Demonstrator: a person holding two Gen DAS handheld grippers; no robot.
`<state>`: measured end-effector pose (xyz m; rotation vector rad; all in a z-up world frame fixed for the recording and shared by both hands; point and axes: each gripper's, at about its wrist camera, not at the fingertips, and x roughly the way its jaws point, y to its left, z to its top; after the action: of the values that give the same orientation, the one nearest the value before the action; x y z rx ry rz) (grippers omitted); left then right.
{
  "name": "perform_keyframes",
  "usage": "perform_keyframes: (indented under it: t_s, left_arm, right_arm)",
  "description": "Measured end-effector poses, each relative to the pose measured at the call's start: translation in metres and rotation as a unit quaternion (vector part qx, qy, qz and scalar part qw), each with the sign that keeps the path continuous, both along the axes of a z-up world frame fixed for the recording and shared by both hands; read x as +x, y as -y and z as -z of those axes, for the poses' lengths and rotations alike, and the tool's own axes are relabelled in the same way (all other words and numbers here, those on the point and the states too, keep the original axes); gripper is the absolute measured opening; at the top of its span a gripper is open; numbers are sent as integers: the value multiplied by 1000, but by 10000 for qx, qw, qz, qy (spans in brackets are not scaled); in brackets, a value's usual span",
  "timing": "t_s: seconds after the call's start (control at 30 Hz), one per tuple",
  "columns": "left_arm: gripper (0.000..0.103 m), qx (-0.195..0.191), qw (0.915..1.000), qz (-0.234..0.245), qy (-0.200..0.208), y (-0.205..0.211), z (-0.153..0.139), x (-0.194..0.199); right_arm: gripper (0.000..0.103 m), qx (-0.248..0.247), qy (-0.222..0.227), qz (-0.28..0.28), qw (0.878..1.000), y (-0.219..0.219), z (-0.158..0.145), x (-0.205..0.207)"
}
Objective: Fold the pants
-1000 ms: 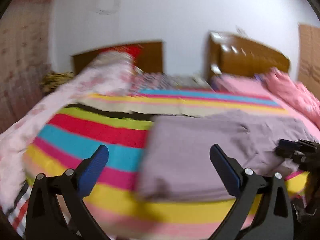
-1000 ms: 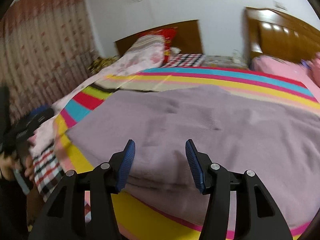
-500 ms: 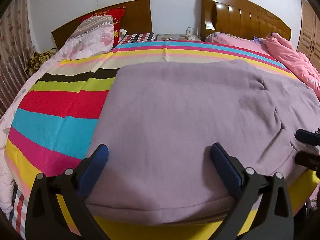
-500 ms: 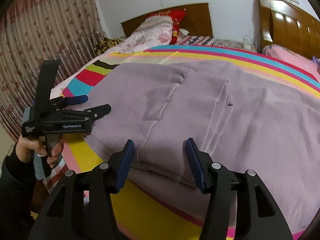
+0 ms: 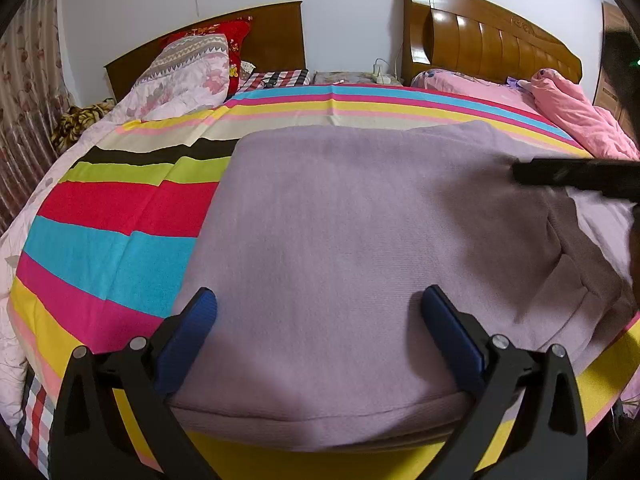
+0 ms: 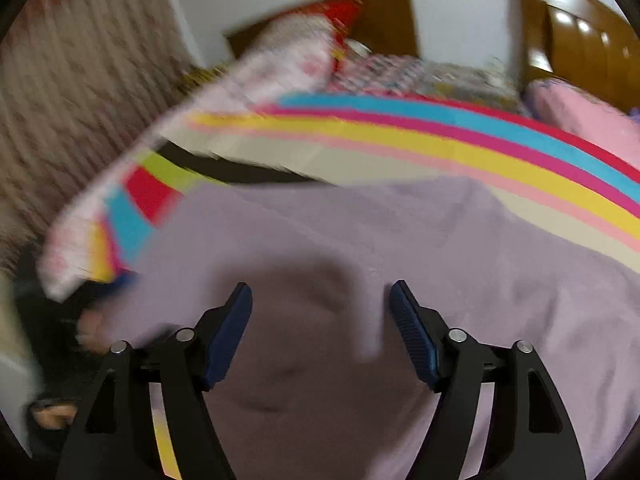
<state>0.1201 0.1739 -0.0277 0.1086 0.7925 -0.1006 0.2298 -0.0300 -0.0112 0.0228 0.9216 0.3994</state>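
Note:
Lilac pants [image 5: 360, 240] lie flat across the striped bed cover [image 5: 112, 240], with a doubled-over layer at the right. My left gripper [image 5: 319, 300] hovers open and wide over the pants' near edge, nothing between its fingers. In the blurred right wrist view, my right gripper [image 6: 320, 292] is over the pants [image 6: 460, 248]. Its jaws are opening and hold nothing. A dark, blurred part of the right tool [image 5: 576, 176] shows at the right edge of the left wrist view.
Floral quilt and pillows [image 5: 180, 80] lie at the far left by a dark headboard [image 5: 276, 36]. A pink blanket [image 5: 572, 112] covers the second bed at the right. A curtain [image 6: 72, 120] hangs on the left. The person's hand [image 6: 88, 328] shows low left.
The right gripper has swept sideways over the pants and its jaws have spread wider. The left gripper came down to the pants' near edge a second ago, then stayed put.

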Motion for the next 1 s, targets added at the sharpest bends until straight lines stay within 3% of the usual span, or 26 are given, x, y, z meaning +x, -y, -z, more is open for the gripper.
perform_keyframes:
  t_s: [0.13, 0.2, 0.3, 0.37, 0.4, 0.47, 0.57, 0.67, 0.8, 1.0]
  left_arm:
    - [102, 0, 10000, -2, 14, -1, 0, 0]
    - [102, 5, 10000, -9, 23, 0, -1, 0]
    - [102, 10, 10000, -21, 37, 1, -2, 0]
    - [102, 18, 10000, -32, 41, 2, -2, 0]
    - [102, 19, 10000, -34, 42, 2, -2, 0]
    - [102, 16, 10000, -30, 42, 2, -2, 0]
    - [102, 21, 10000, -31, 43, 2, -2, 1]
    - [102, 16, 10000, -28, 43, 2, -2, 0]
    - [102, 12, 10000, -27, 49, 3, -2, 1]
    - [102, 12, 10000, -33, 49, 4, -2, 1]
  right_arm:
    - [73, 430, -43, 460, 9980, 23, 3, -1]
    - [73, 560, 191, 529, 9968, 26, -8, -14]
    - [75, 592, 548, 110, 9967, 16, -27, -37]
    - [83, 536, 632, -306, 9961, 3, -30, -42]
    - [88, 463, 631, -445, 9959, -3, -28, -41]
    - [88, 315, 343, -532, 9975, -11, -14, -31]
    - [89, 318, 172, -451, 9983, -11, 3, -14]
    - [89, 64, 173, -429, 9989, -13, 2, -7]
    - [89, 195, 72, -316, 9993, -7, 3, -1]
    - [89, 449, 403, 327, 9976, 33, -25, 15]
